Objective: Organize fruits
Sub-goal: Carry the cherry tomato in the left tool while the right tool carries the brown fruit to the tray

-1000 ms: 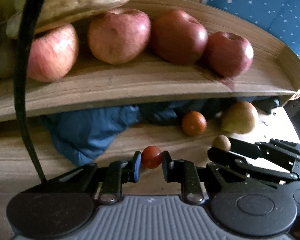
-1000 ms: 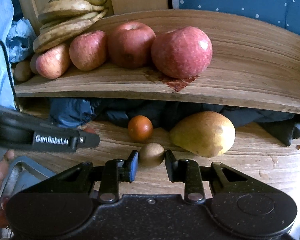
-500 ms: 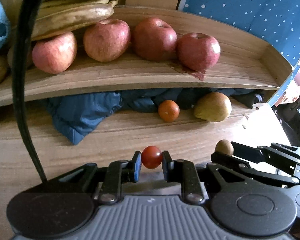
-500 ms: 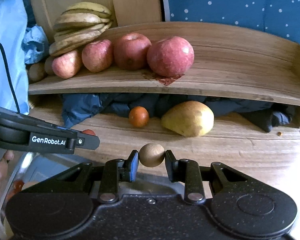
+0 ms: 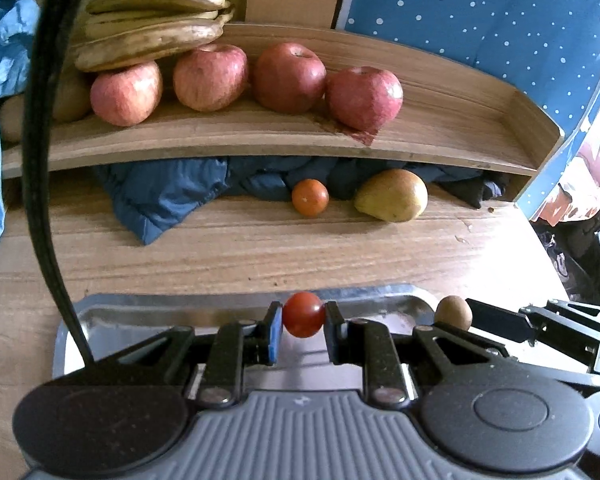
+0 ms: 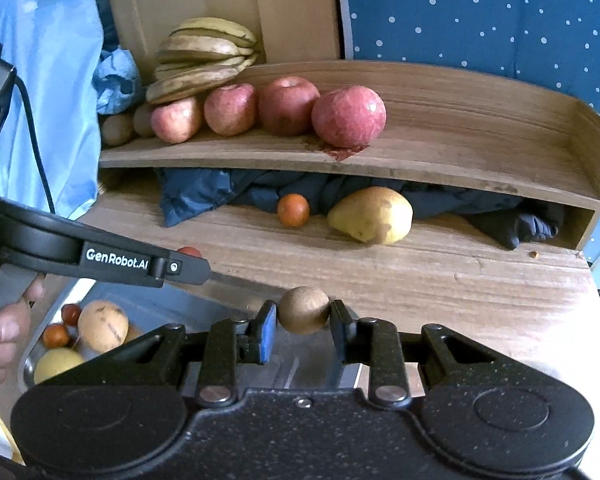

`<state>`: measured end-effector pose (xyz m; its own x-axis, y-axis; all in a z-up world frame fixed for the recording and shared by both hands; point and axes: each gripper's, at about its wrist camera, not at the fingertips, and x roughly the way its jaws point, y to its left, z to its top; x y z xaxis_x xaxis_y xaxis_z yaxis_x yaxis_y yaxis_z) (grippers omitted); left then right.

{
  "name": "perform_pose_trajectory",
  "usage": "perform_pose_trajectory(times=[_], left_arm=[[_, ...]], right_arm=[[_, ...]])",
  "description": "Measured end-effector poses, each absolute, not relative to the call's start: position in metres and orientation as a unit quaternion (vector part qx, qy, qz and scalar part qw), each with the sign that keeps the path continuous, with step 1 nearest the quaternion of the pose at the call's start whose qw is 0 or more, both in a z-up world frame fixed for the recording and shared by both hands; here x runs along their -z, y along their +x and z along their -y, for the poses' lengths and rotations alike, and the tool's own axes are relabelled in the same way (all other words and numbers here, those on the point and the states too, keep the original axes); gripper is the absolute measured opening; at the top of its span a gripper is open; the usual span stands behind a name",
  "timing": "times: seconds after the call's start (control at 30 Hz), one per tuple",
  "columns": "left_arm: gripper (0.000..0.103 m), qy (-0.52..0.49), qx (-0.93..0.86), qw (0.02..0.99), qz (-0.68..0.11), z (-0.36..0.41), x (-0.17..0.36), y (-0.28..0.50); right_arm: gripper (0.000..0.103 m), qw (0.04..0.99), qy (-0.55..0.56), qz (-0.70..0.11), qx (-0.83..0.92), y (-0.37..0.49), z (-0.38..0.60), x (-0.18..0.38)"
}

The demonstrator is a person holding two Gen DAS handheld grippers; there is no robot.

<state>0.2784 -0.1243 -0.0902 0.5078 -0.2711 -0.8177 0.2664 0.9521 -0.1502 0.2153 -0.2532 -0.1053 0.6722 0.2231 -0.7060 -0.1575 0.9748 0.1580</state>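
Note:
My left gripper (image 5: 302,320) is shut on a small red tomato (image 5: 303,313) above the far rim of a metal tray (image 5: 140,308). My right gripper (image 6: 303,316) is shut on a small brown kiwi-like fruit (image 6: 303,309) over the same tray's (image 6: 156,308) right part. In the left wrist view that brown fruit (image 5: 453,313) and the right gripper (image 5: 466,314) show at the right. The tray holds a tan round fruit (image 6: 102,330), a yellow one (image 6: 56,362) and small red ones (image 6: 56,334).
A wooden shelf (image 5: 260,140) carries several red apples (image 5: 288,78) and bananas (image 5: 156,24). Under it lie a dark blue jacket (image 5: 160,196), a small orange fruit (image 5: 310,197) and a pear (image 5: 392,196). A black cable (image 5: 40,160) hangs at left. A hand (image 6: 0,332) grips the left gripper.
Both grippers have drawn back from the shelf and risen a little, each still carrying its fruit. The metal tray has come into view beneath them.

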Motion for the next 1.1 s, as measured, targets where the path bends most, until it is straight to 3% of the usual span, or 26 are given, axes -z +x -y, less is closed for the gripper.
perform_pose_trajectory(times=[1.1], left_arm=[[0.024,-0.016,0.162,0.865,-0.475,0.136,0.089,0.192]], right_arm=[[0.030,0.884,0.012,-0.409,-0.226,0.140,0.257,0.113]])
